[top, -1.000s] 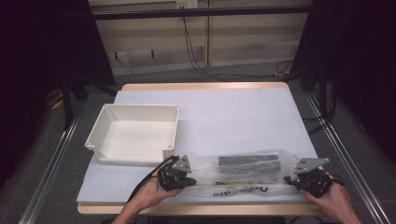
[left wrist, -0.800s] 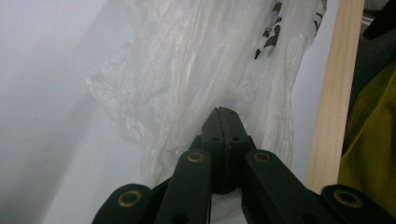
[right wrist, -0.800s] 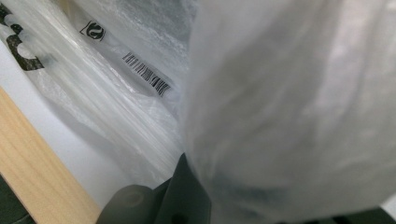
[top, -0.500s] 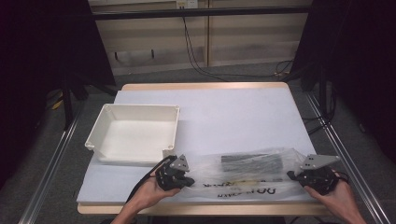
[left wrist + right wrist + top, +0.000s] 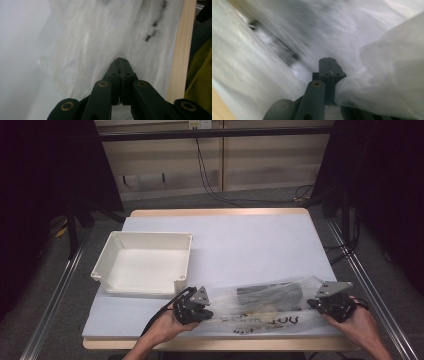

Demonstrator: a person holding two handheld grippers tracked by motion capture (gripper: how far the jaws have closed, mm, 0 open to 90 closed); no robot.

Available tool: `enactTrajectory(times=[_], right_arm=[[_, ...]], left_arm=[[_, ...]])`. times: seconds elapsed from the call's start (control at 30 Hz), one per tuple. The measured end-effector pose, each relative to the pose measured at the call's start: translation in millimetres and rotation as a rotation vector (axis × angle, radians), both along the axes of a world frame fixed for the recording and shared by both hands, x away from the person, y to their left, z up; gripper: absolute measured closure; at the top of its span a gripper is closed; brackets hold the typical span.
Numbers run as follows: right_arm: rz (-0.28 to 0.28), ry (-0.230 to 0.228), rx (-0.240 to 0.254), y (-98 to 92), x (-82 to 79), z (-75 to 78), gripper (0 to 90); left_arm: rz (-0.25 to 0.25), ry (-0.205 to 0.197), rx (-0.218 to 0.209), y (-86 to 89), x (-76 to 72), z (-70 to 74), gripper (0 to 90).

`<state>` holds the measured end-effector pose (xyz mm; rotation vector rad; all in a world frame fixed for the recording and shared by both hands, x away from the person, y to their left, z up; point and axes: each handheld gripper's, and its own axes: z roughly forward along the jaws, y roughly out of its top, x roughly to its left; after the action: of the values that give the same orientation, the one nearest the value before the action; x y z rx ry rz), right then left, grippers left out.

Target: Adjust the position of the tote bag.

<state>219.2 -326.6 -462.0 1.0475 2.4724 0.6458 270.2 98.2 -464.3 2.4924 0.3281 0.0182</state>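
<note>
A clear plastic bag (image 5: 265, 315) with black print lies stretched along the table's near edge, with a dark oblong object (image 5: 270, 295) inside it. My left gripper (image 5: 207, 312) is shut on the bag's left end, and in the left gripper view the closed jaws (image 5: 121, 60) pinch the crinkled film (image 5: 87, 37). My right gripper (image 5: 312, 302) is shut on the bag's right end. In the right gripper view the jaws (image 5: 329, 60) are closed, with the film (image 5: 387, 62) bunched over them.
A white rectangular tray (image 5: 112, 270) sits at the left of the grey-topped table (image 5: 240, 240), just behind my left hand. The table's wooden front edge (image 5: 178, 50) runs close beside the left gripper. Metal rails flank the table on both sides.
The bag's film has shifted and rippled between the grippers, so its print reads differently. Both grippers stay shut and nearly in place.
</note>
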Motion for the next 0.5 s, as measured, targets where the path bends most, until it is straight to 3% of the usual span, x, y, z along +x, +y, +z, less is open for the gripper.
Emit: enactTrajectory(times=[0.07, 0.13, 0.23, 0.37, 0.5], right_arm=[[-0.019, 0.001, 0.002, -4.4, -2.8, -1.0, 90.0], [-0.034, -0.005, -0.008, -7.0, -5.1, -0.8, 90.0], [-0.051, -0.013, -0.003, -9.9, -8.2, -1.9, 90.0], [-0.056, -0.013, -0.009, -11.1, -10.7, -1.8, 90.0], [-0.066, -0.019, 0.004, -13.7, -14.7, -2.8, 90.0]], left_arm=[[0.001, -0.026, 0.022, 3.5, -1.9, 1.0, 90.0], [0.012, -0.025, 0.008, 6.0, -2.3, -0.2, 90.0], [0.005, -0.052, 0.037, 7.2, -4.7, 1.0, 90.0], [0.01, -0.037, 0.029, 9.4, -4.3, 0.7, 90.0], [0.005, -0.06, 0.049, 9.5, -5.8, 1.3, 90.0]])
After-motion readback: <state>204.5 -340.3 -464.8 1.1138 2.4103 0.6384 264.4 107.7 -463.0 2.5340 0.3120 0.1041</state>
